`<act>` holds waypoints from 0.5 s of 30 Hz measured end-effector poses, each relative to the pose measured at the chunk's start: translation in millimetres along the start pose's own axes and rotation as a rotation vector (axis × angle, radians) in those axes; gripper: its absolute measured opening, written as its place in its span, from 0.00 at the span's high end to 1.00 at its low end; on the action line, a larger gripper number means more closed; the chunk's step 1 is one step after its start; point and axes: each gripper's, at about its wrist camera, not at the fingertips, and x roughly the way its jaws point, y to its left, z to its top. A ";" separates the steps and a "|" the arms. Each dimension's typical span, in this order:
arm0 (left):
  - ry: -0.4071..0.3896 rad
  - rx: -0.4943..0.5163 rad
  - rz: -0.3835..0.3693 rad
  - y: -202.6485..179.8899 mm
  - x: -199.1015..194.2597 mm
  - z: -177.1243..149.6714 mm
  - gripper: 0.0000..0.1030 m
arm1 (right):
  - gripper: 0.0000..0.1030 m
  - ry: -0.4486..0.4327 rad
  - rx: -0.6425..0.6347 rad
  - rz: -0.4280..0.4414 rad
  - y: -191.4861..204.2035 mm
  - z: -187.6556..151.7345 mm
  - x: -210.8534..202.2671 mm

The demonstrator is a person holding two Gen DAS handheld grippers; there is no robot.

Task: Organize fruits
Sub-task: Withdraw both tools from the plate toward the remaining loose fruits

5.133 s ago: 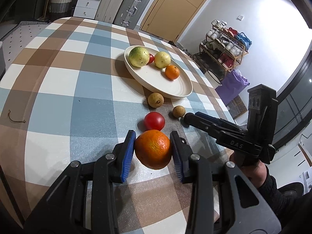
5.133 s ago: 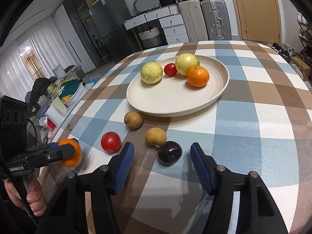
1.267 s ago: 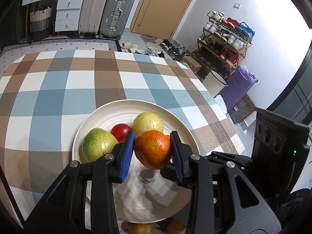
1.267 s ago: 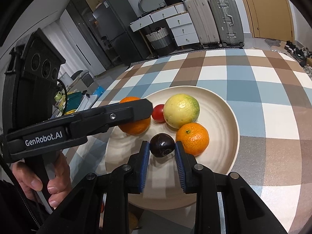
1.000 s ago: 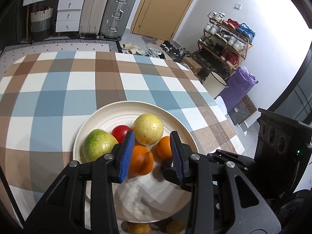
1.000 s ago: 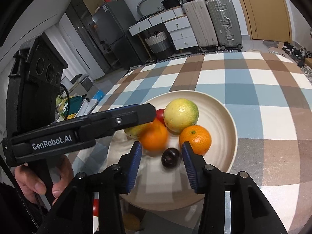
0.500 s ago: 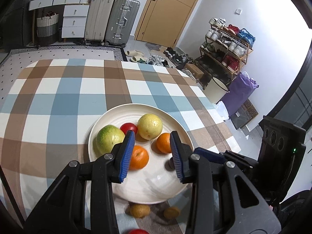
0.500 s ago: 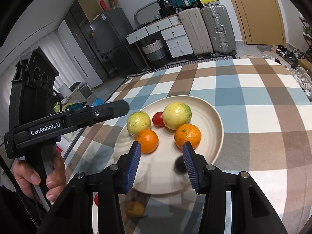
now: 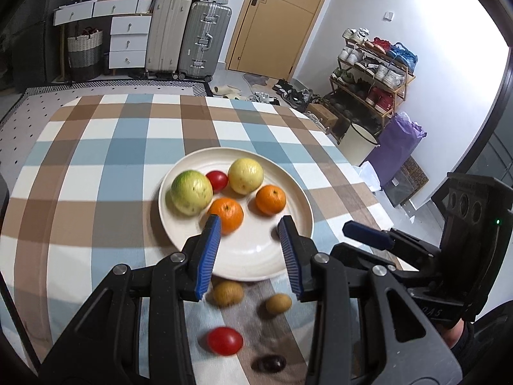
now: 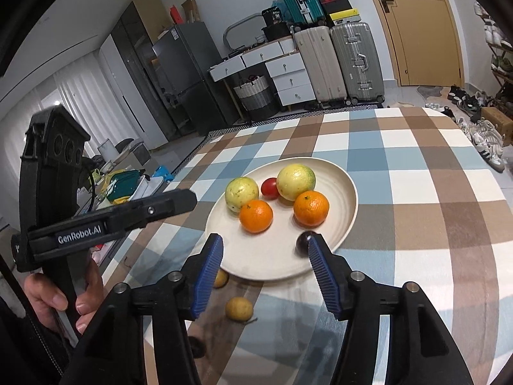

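Observation:
A cream plate (image 9: 256, 263) (image 10: 266, 263) on the checked cloth holds a green-yellow fruit (image 9: 191, 196), a tomato (image 9: 217, 180), a yellow fruit (image 9: 245, 175) and two oranges (image 9: 270, 199) (image 9: 226, 213). A dark fruit (image 10: 304, 242) lies near the plate's right rim. My left gripper (image 9: 250, 253) hangs open and empty above the plate's near edge. The jaws of my right gripper (image 10: 264, 272) are opening, with nothing between them; the dark fruit sits just beyond its right fingertip. On the cloth lie two brown fruits (image 9: 227, 292) (image 9: 278, 303), a tomato (image 9: 224, 340) and another dark fruit (image 9: 268, 363).
In the right wrist view the left gripper (image 10: 179, 202) reaches in from the left, with a person's hand (image 10: 61, 292) on its handle. The right gripper (image 9: 359, 243) stands to the right in the left wrist view. Suitcases, drawers and a shoe rack stand beyond the table.
The orange and the dark fruit have been let go and now lie on the plate. Both grippers have pulled back and up from the plate. The right jaws have widened.

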 end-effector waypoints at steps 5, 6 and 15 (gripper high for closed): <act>-0.007 0.004 0.011 -4.7 -15.0 -16.7 0.55 | 0.27 -0.032 -0.006 -0.022 4.5 -8.5 -13.9; -0.009 0.004 0.018 -5.5 -18.9 -20.3 0.50 | 0.26 -0.038 -0.002 -0.023 4.5 -10.1 -16.8; -0.038 -0.004 0.054 -3.7 -45.9 -37.7 0.24 | 0.17 -0.077 -0.003 -0.023 14.8 -22.7 -35.0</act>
